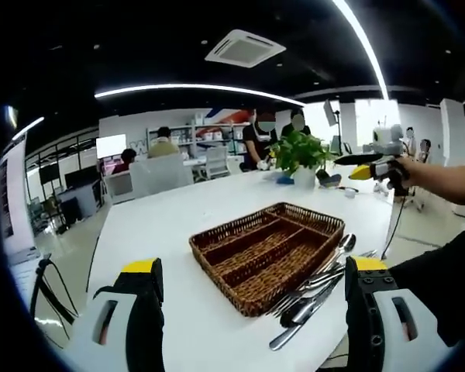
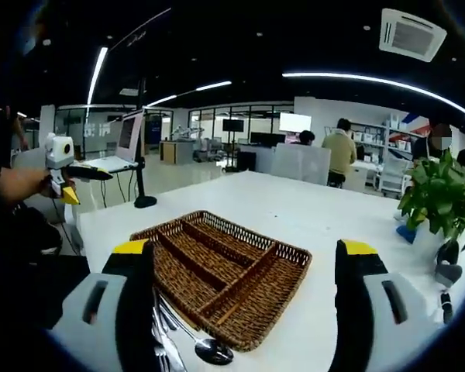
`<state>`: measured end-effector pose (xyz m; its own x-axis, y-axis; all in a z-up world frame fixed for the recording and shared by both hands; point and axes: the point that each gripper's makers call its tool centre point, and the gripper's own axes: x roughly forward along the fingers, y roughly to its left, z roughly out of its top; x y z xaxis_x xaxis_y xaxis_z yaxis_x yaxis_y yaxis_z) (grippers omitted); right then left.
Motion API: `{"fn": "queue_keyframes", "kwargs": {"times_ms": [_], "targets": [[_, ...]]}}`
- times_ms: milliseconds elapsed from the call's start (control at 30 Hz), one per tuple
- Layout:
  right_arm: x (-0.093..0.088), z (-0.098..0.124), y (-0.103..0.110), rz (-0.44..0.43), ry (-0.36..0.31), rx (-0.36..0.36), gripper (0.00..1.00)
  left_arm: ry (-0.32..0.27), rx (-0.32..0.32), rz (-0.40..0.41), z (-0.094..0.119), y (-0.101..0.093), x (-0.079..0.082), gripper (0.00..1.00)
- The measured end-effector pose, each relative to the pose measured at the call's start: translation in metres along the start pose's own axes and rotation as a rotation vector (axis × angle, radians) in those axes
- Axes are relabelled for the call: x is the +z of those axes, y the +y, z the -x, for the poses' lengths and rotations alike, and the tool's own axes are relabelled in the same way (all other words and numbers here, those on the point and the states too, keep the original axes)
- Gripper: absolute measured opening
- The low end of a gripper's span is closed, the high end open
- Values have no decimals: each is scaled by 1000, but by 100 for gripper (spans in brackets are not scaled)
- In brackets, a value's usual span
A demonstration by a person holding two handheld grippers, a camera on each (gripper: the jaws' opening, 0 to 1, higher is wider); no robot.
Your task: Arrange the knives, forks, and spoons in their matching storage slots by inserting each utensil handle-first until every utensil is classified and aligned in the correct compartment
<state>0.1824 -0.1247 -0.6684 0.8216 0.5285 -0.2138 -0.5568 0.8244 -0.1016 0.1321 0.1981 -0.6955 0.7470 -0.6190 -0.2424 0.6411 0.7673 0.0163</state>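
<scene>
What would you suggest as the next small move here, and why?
Probably lower the left gripper toward the pile of utensils lying on the white table beside the wicker tray. Its jaws stand open and hold nothing, the tray's compartments look empty, and the utensils lie nearer this gripper. The right gripper is also open.

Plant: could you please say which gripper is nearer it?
Right: the right gripper hovers just beside the plant; the left gripper sits beyond the basket from it.
</scene>
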Motion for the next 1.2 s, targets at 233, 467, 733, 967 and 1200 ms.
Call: {"fn": "queue_keyframes", "kwargs": {"times_ms": [233,467,733,967,1200], "targets": [[-26,22,0,-13,49,47,100,-22,28,-31,-8,-1,6,100],[-49,55,9,-21,24,-9,100,-45,25,-78,0,-8,4,100],[-49,62,21,-30,35,-6,100,13,-7,-105,9,-16,-7,100],[-35,48,22,42,90,66,100,-4,18,-56,3,-9,3,100],[-39,49,17,37,94,66,100,11,30,-102,-8,3,1,100]]}}
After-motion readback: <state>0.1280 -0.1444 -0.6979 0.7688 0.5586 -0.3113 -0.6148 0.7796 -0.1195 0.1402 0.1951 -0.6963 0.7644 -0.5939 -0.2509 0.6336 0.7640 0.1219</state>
